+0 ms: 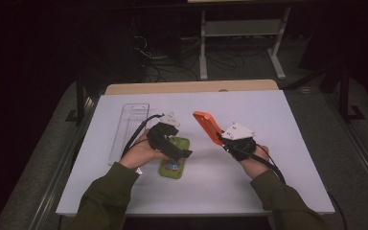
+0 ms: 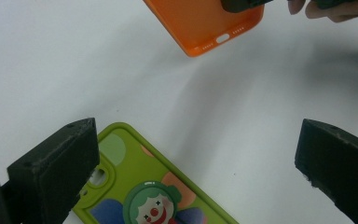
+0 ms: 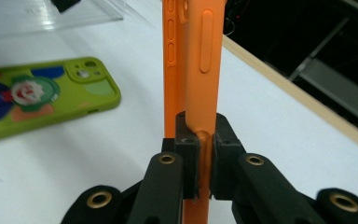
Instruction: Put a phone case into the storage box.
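right gripper (image 1: 223, 139): jaws pressed together on the orange phone case (image 1: 208, 126), pinching one side wall near its lower end; right gripper view shows the soft wall squeezed in between the pads (image 3: 188, 140)
orange case position: lifted clear of the white table (image 1: 268, 167), tilted up and away to the left in the high view, well right of the green one; open side faces the left gripper's camera, port cutouts at its near edge (image 2: 222, 38)
why held so: edge pinch likely because a thin flexible shell gives no other purchase; holding it up by one wall leaves its hollow free
left gripper (image 1: 184, 153): jaws spread wide, nothing between them; hovers over the green phone case (image 1: 174, 163), one jaw above the case's camera-cutout corner
green case position: flat on the table, clown figure (image 2: 151, 205) up, just under the left hand (image 1: 143, 152)
why so: spread jaws over the case read as lining up for a grab, not yet gripping
clear tray (image 1: 129, 129): on the table left of both cases, beyond the left hand, untouched
step judged: orange case in hand, green case next; slip risk at the thin wall pinch
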Demonstrator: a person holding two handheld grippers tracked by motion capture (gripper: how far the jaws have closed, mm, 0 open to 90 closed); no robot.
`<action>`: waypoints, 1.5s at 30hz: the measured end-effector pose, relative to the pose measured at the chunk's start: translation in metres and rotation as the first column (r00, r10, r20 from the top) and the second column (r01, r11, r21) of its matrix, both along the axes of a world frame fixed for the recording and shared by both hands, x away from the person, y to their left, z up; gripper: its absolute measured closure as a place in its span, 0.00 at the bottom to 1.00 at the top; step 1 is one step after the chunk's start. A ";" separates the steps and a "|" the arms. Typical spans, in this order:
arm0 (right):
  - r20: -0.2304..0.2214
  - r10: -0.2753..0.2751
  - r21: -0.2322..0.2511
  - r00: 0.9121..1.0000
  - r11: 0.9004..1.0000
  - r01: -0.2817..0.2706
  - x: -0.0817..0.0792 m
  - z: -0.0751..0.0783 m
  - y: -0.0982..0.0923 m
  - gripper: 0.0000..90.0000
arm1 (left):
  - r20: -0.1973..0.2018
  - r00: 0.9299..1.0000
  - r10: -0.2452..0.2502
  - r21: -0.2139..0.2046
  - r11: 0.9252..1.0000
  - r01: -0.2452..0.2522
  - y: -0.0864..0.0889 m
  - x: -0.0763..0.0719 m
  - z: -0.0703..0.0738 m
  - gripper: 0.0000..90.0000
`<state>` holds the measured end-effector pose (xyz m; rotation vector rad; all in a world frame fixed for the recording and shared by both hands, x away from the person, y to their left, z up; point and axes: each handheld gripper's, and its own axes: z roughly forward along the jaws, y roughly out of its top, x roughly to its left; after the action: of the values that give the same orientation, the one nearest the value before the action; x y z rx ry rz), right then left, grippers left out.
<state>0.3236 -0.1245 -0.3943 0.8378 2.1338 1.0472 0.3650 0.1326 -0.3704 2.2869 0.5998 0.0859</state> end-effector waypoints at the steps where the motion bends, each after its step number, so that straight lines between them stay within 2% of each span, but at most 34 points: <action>1: -0.013 -0.006 0.019 1.000 1.000 0.006 0.001 0.000 -0.001 0.92 | 0.000 1.000 0.006 -0.004 1.000 -0.006 0.000 0.000 0.000 0.00; 6: -0.092 -0.010 0.108 0.996 0.994 0.020 0.005 0.000 -0.007 0.92 | 0.007 0.999 0.035 -0.028 0.999 -0.035 0.000 0.000 0.000 0.00; 8: -0.136 -0.019 0.174 0.991 0.984 0.043 0.006 0.000 -0.007 0.92 | 0.011 0.999 0.043 -0.032 0.999 -0.042 0.001 0.001 0.001 0.00; 12: -0.165 -0.018 0.219 0.986 0.974 0.055 0.009 -0.002 -0.011 0.92 | 0.017 0.998 0.058 -0.041 0.998 -0.057 0.002 0.001 0.002 0.00; 16: -0.209 -0.030 0.273 0.978 0.958 0.088 0.011 -0.005 -0.013 0.92 | 0.022 0.997 0.076 -0.052 0.996 -0.075 0.002 0.003 0.002 0.00; 17: -0.208 -0.030 0.273 0.978 0.958 0.087 0.011 -0.005 -0.013 0.92 | 0.019 0.995 0.093 -0.061 0.994 -0.092 0.002 0.002 0.002 0.00; 24: -0.199 -0.028 0.256 0.980 0.963 0.080 0.009 -0.006 -0.010 0.92 | 0.048 0.993 0.108 -0.114 0.988 -0.102 -0.001 0.005 0.005 0.00; 31: -0.206 -0.036 0.269 0.978 0.959 0.092 0.008 -0.006 -0.008 0.92 | 0.047 0.988 0.145 -0.197 0.971 -0.133 -0.007 0.008 0.010 0.00; 33: -0.195 -0.036 0.269 0.980 0.959 0.088 0.008 -0.006 -0.007 0.92 | 0.058 0.988 0.142 -0.207 0.970 -0.127 -0.009 0.010 0.012 0.00; 38: -0.192 -0.036 0.277 0.981 0.957 0.089 0.007 -0.005 -0.004 0.92 | 0.053 0.987 0.153 -0.247 0.959 -0.135 -0.016 0.012 0.015 0.00; 41: -0.186 -0.035 0.269 0.982 0.959 0.085 0.006 -0.005 -0.002 0.92 | 0.058 0.988 0.143 -0.245 0.961 -0.125 -0.018 0.015 0.016 0.00; 42: -0.184 -0.034 0.273 0.982 0.958 0.084 0.005 -0.005 -0.001 0.92 | 0.049 0.987 0.151 -0.263 0.955 -0.133 -0.020 0.015 0.016 0.00; 45: -0.172 -0.032 0.266 0.985 0.961 0.078 0.004 -0.004 0.001 0.92 | 0.043 0.987 0.156 -0.291 0.947 -0.137 -0.024 0.017 0.016 0.00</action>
<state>0.3279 -0.1232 -0.3986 1.1443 2.1154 1.3017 0.3821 0.1085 -0.3547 1.9496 0.7000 0.1367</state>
